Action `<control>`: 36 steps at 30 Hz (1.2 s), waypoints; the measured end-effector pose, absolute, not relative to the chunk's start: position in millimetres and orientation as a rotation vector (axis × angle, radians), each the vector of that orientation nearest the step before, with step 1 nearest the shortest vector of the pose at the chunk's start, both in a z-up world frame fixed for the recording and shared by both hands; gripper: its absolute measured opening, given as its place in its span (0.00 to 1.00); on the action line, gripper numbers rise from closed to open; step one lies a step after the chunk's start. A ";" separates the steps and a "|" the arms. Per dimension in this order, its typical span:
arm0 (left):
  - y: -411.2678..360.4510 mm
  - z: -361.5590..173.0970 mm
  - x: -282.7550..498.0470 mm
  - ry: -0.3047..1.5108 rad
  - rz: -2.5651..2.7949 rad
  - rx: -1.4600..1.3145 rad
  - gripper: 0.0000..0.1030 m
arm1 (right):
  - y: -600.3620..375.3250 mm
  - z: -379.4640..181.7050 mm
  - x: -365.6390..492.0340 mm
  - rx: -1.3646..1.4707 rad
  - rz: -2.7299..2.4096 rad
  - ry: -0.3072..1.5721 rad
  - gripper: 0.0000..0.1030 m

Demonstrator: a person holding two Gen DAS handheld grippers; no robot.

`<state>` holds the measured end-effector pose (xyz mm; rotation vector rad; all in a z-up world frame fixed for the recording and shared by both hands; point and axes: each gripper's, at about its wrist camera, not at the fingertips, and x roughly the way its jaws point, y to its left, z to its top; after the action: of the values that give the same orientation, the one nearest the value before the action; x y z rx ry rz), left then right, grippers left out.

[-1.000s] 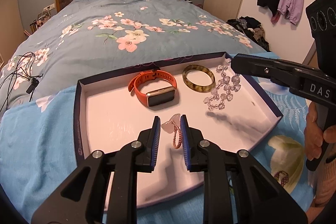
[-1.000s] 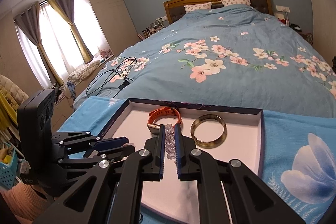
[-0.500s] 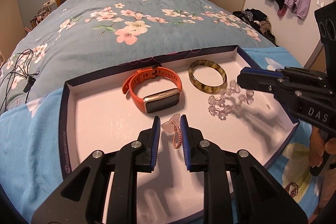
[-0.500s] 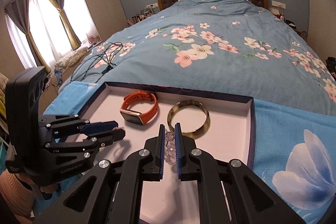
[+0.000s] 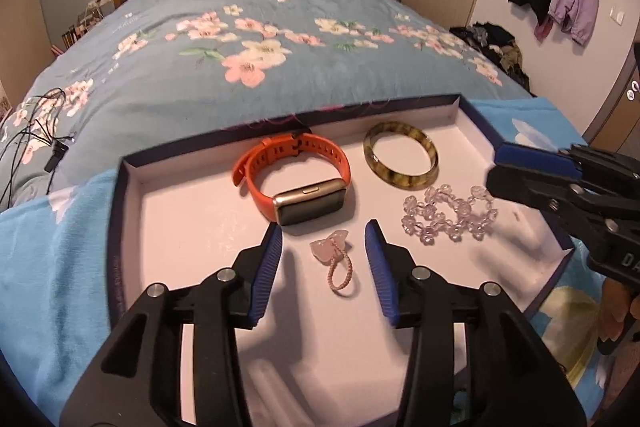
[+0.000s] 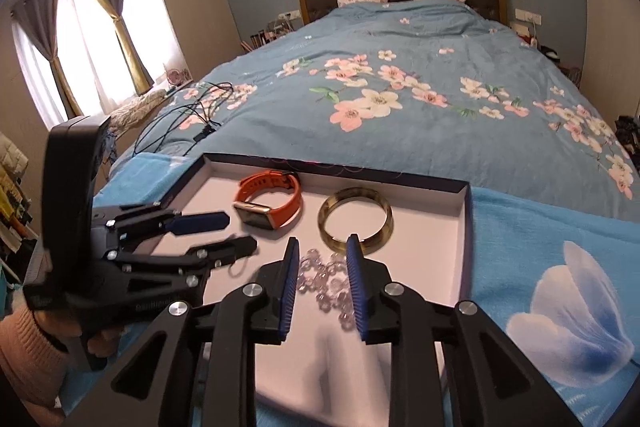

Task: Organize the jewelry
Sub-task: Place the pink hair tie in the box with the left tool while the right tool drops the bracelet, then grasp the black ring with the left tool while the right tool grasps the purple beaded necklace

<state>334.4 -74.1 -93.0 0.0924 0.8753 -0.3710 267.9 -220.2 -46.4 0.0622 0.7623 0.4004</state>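
Left wrist view says I'm mid-release: left gripper jaws are opening around the ring, right gripper jaws opening over the beads, both pieces lying free in the tray, so next I'd back out cleanly.

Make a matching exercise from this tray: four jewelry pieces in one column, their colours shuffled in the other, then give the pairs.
Things:
1. watch
2. bangle
3. bead bracelet
4. ring

Colours:
A. clear
B. pink
C. orange strap
D. mottled brown and yellow

Pairs: 1-C, 2-D, 3-A, 4-B
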 end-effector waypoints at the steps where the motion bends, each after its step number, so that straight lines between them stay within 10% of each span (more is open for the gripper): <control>1: -71.1 -88.3 329.8 0.862 -0.372 0.084 0.46 | -221.0 -42.8 259.4 0.060 0.413 0.751 0.27; 20: 13.4 -52.1 191.6 0.720 -0.389 0.038 0.59 | -231.0 -78.3 132.0 -0.115 0.484 0.888 0.31; 27: 20.0 -66.0 176.9 0.757 -0.399 0.006 0.59 | -228.0 -93.5 118.6 -0.097 0.491 0.919 0.03; 36: 20.9 -71.0 166.3 0.763 -0.400 -0.003 0.59 | -223.5 -61.6 110.5 -0.063 0.502 0.796 0.03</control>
<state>166.3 20.9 -71.0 -0.0029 0.7632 -0.4000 110.5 -223.5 -61.6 -0.0626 0.7956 0.5021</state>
